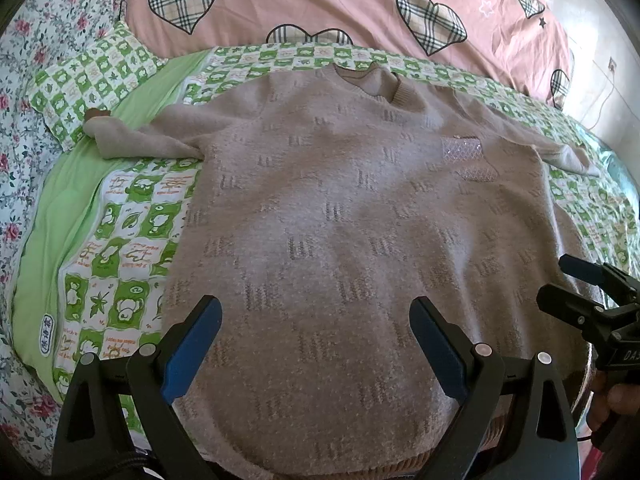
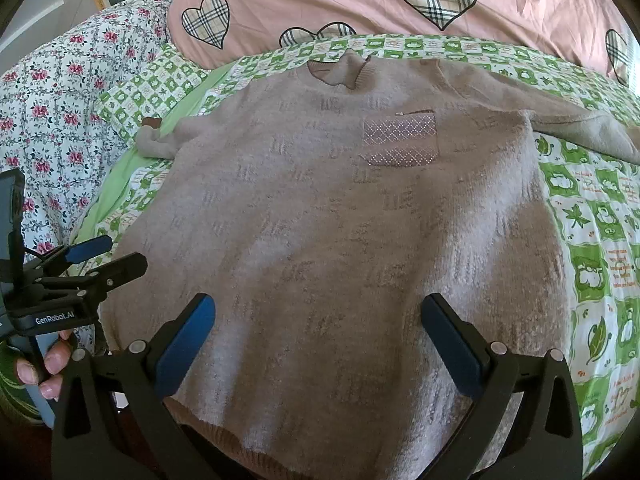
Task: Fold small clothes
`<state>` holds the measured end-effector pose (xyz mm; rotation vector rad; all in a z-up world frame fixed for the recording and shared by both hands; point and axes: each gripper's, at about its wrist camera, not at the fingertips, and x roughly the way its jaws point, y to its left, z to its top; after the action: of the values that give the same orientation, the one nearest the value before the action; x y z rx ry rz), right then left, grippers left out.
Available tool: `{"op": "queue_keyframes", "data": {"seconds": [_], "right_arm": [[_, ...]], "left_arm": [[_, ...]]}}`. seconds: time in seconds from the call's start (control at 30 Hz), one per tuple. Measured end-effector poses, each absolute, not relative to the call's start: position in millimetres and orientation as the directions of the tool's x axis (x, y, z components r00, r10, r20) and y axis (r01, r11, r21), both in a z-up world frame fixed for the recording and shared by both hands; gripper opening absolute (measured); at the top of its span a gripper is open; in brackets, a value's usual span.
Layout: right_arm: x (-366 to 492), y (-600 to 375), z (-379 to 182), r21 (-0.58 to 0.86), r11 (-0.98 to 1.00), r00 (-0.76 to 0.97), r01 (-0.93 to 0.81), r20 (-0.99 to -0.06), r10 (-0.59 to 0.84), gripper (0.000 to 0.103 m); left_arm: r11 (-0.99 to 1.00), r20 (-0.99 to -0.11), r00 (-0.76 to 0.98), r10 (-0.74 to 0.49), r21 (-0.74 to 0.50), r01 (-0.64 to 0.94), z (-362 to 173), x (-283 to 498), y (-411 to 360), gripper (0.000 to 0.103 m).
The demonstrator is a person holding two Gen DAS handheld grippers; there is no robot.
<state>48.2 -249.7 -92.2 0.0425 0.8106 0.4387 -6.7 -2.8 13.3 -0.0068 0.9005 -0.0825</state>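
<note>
The beige knit sweater (image 1: 340, 208) lies flat and face up on the green checked quilt (image 1: 120, 220) of the bed, collar far, hem near, both sleeves spread out to left and right; a sparkly chest pocket (image 2: 400, 138) sits right of centre. The left gripper (image 1: 316, 344) hovers over the near hem with jaws wide open and empty; the right gripper (image 2: 318, 340) does the same, also open. A good first fold probably starts at a sleeve; each gripper should pinch only the cuff or shoulder edge, lift low, and lay it across the body without dragging the torso or wrinkling it.
</note>
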Motion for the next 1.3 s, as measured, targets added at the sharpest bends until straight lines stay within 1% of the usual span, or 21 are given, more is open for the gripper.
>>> {"op": "queue_keyframes", "data": {"seconds": [0.3,0.5,0.53,0.6,0.63,0.73,0.8,1.0,1.13,1.3], "right_arm": [[48,-250,-93,0.209,0.906,0.608,-0.368,-0.683,0.405,0.103],[50,-247,-89,0.284,0.876,0.612,-0.390,-0.630,0.477,0.103],[50,-247,-88,0.310,0.863,0.613,-0.398,-0.610,0.502,0.103],[52,-248,-86,0.316,0.861,0.610,-0.399,-0.609,0.507,0.103],[53,-248,-87,0.296,0.871,0.604,-0.392,-0.631,0.487,0.103],[58,-250,-85,0.287,0.876,0.589,-0.387,-0.653,0.475,0.103],[62,-251,-83,0.281,0.875,0.591,-0.395,-0.652,0.476,0.103],[84,-258,-69,0.225,0.879,0.641,-0.421,-0.612,0.464,0.103],[120,-271,-61,0.243,0.877,0.587,-0.414,-0.665,0.462,0.103],[167,-283,-48,0.212,0.882,0.577,-0.421,-0.687,0.441,0.101]], "left_arm": [[0.997,-0.788,0.613,-0.052,-0.010,0.071,12,-5,-5,0.095],[0.997,-0.796,0.603,-0.057,-0.012,0.079,10,-1,-5,0.095],[0.997,-0.801,0.595,-0.064,-0.019,0.081,10,1,-4,0.095],[0.996,-0.813,0.577,-0.078,-0.034,0.087,8,4,-3,0.095],[0.995,-0.816,0.572,-0.082,-0.037,0.090,7,5,-3,0.095],[0.994,-0.818,0.567,-0.096,-0.048,0.099,7,10,-1,0.096],[0.994,-0.816,0.571,-0.092,-0.040,0.102,7,14,0,0.096],[0.996,-0.803,0.594,-0.039,0.016,0.088,11,47,13,0.096],[0.993,-0.786,0.618,-0.014,0.063,0.102,21,83,25,0.096],[0.981,-0.768,0.640,-0.020,0.107,0.159,37,151,39,0.096]]}}
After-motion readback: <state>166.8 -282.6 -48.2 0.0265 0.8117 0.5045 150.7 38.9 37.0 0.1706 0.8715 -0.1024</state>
